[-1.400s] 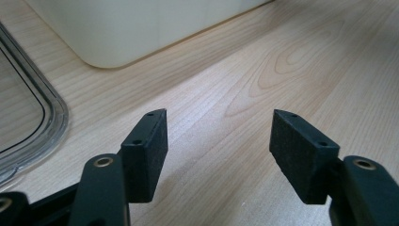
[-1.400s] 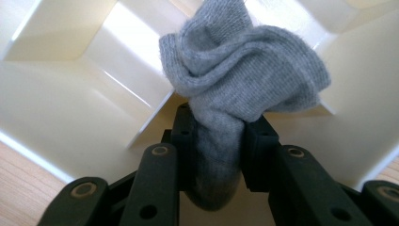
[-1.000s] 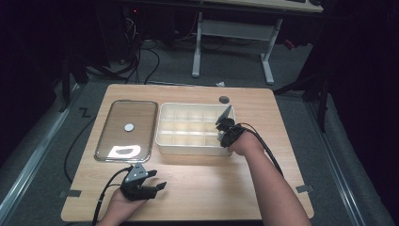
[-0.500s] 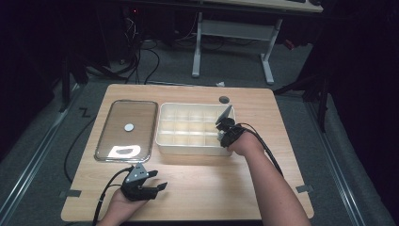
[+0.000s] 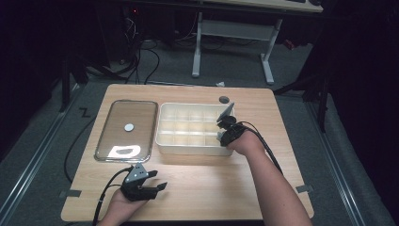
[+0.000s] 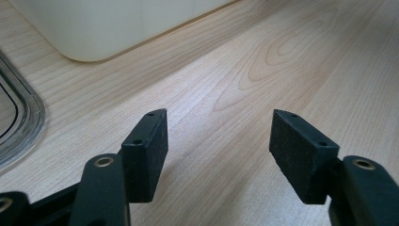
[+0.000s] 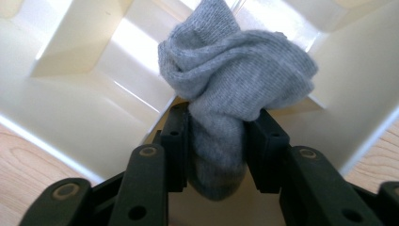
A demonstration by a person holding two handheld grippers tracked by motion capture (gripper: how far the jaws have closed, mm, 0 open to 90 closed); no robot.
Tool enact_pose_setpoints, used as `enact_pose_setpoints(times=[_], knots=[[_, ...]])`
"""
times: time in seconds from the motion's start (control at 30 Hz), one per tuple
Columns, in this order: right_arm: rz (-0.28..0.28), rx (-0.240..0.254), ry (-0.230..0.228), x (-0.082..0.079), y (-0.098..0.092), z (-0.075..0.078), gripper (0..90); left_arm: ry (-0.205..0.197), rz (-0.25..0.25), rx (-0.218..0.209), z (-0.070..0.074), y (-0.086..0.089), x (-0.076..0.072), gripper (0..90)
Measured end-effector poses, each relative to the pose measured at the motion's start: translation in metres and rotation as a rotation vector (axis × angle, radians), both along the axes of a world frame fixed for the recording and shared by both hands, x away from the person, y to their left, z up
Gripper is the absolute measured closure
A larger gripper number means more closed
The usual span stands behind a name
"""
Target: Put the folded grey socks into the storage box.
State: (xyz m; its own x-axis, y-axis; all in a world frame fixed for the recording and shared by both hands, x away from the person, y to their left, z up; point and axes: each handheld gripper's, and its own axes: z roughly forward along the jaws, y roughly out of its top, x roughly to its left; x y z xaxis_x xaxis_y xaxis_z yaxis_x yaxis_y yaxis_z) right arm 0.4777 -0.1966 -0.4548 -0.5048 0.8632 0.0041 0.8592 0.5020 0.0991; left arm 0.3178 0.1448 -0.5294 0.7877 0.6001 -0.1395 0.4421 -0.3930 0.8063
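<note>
Grey sock (image 7: 230,80) pinched in right gripper (image 7: 219,141) over divided tray (image 5: 188,123); left gripper (image 6: 219,146) wide apart, near table (image 6: 263,70)

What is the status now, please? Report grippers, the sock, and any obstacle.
Right gripper shut on grey sock above divided bin. Left gripper open, empty. No obstacle seen.

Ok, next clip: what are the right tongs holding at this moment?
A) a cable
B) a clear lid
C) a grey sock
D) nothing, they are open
C: in the right gripper view the right tongs are clamped on a bunched grey sock over the divided bin, while the left tongs stand open above the bare table.
</note>
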Motion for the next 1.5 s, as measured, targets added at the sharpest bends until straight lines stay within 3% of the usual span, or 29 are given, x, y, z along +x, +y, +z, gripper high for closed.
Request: enact_pose_setpoints(times=[0.3,0.37,0.47,0.5,0.57,0.67,0.77,0.83,0.9,1.03,1.17,1.5], knots=[[-0.029,0.034,-0.025,-0.004,-0.004,0.019,59.6,0.016,-0.002,-0.017,0.000,0.001,0.000,38.3],[-0.043,0.062,-0.048,-0.005,-0.007,0.031,60.0,0.010,0.002,-0.028,0.002,0.003,0.001,38.4],[-0.026,0.068,-0.056,-0.005,-0.009,0.036,62.2,0.014,0.011,-0.032,0.002,0.004,0.002,38.5],[-0.021,0.080,-0.074,-0.007,-0.010,0.042,76.0,0.013,0.012,-0.030,0.002,0.004,0.001,38.9],[-0.004,0.076,-0.087,-0.008,-0.009,0.045,87.0,-0.003,0.003,-0.013,0.003,0.003,-0.001,39.4],[0.028,0.058,-0.125,-0.005,-0.006,0.049,90.0,-0.001,0.000,-0.005,0.003,0.002,0.001,39.8],[0.025,0.054,-0.141,0.000,-0.002,0.045,90.0,-0.001,-0.008,0.006,0.002,-0.001,0.001,39.9],[0.025,0.036,-0.127,0.003,0.003,0.039,90.0,-0.003,-0.010,0.017,0.002,-0.001,0.000,39.9],[0.048,-0.019,-0.114,0.003,0.007,0.028,90.0,-0.007,-0.006,0.009,0.002,0.000,-0.001,39.9],[0.044,-0.047,-0.095,0.005,0.009,0.017,90.0,-0.003,-0.005,0.006,0.002,0.001,-0.001,39.8],[0.044,-0.090,-0.045,0.007,0.013,0.004,90.0,-0.007,-0.004,0.004,0.002,0.001,-0.001,39.9],[-0.008,-0.090,0.047,0.021,0.015,-0.013,90.0,0.000,-0.007,0.005,0.002,0.002,-0.001,40.1]])
